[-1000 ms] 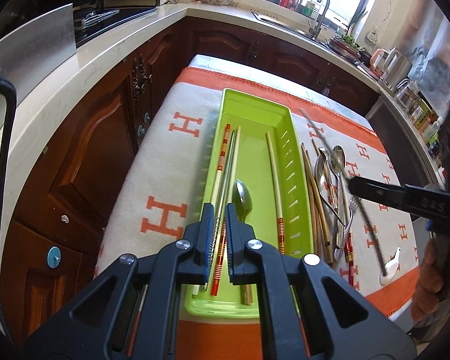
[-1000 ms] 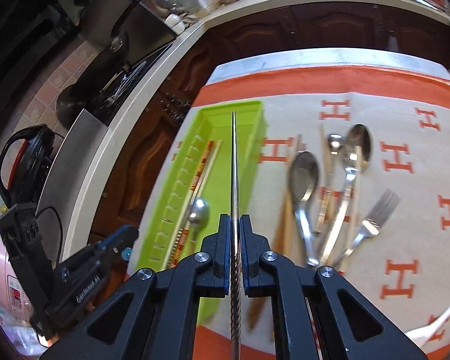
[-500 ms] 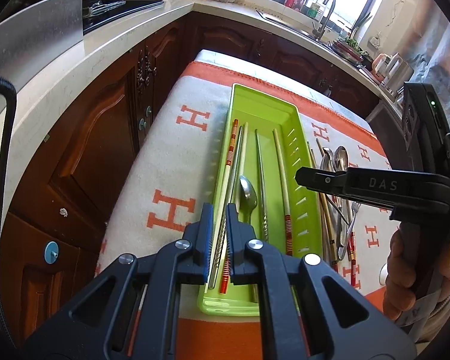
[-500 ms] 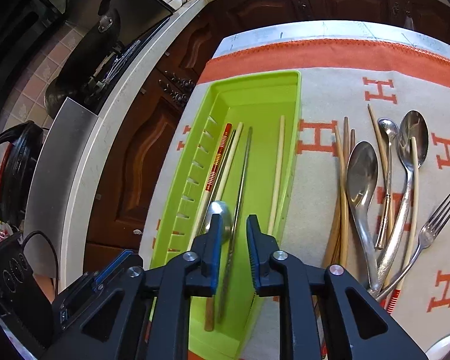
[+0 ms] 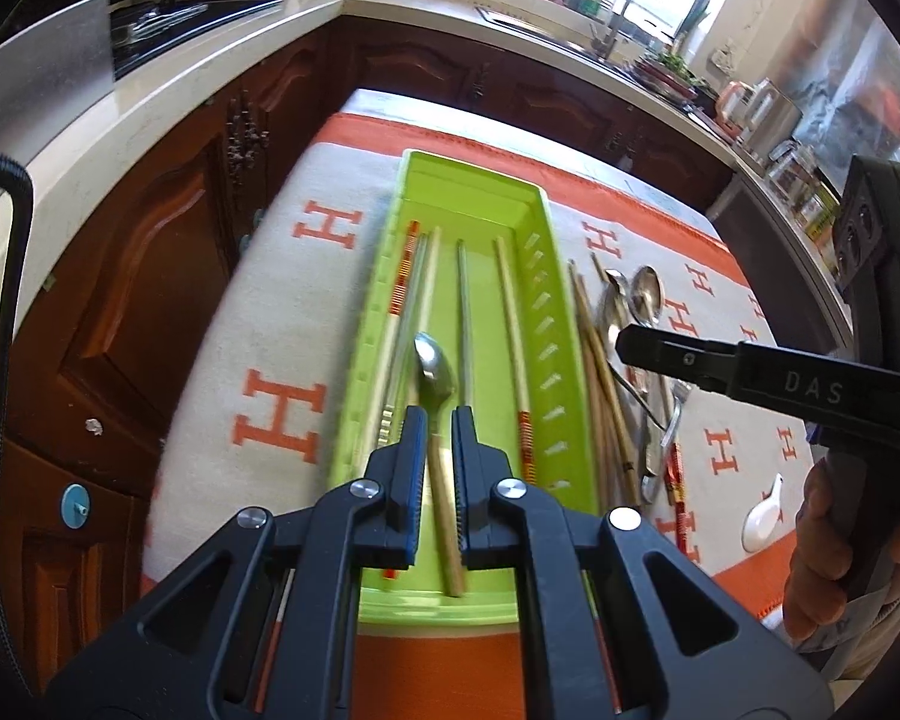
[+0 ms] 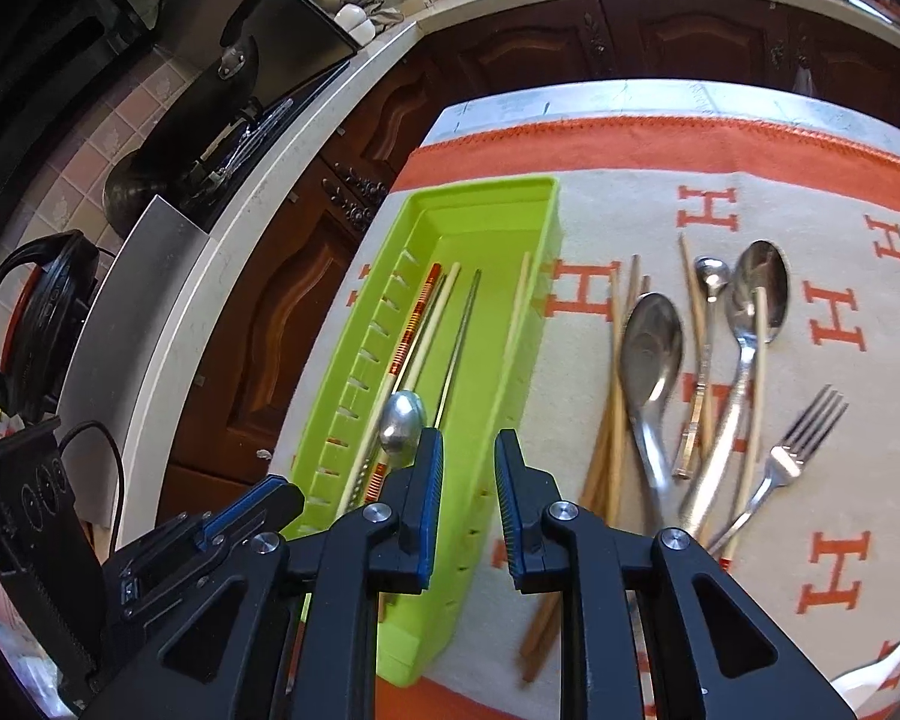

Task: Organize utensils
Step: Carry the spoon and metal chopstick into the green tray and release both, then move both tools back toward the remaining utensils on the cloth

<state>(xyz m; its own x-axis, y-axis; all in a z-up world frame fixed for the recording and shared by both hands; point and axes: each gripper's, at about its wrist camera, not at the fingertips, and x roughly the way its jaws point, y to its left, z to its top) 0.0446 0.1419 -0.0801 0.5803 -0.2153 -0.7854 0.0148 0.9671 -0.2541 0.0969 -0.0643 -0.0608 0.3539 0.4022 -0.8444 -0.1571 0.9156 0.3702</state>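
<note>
Left wrist view: the left gripper (image 5: 435,468), jaws slightly apart and holding nothing, is hovering at lower centre over the green tray (image 5: 564,360), where chopsticks and a spoon (image 5: 433,367) are lying. Right wrist view: the right gripper (image 6: 468,480), jaws apart and empty, is facing loose spoons, chopsticks and a fork (image 6: 792,456) still waiting on the bench cloth (image 6: 840,480) at right
</note>
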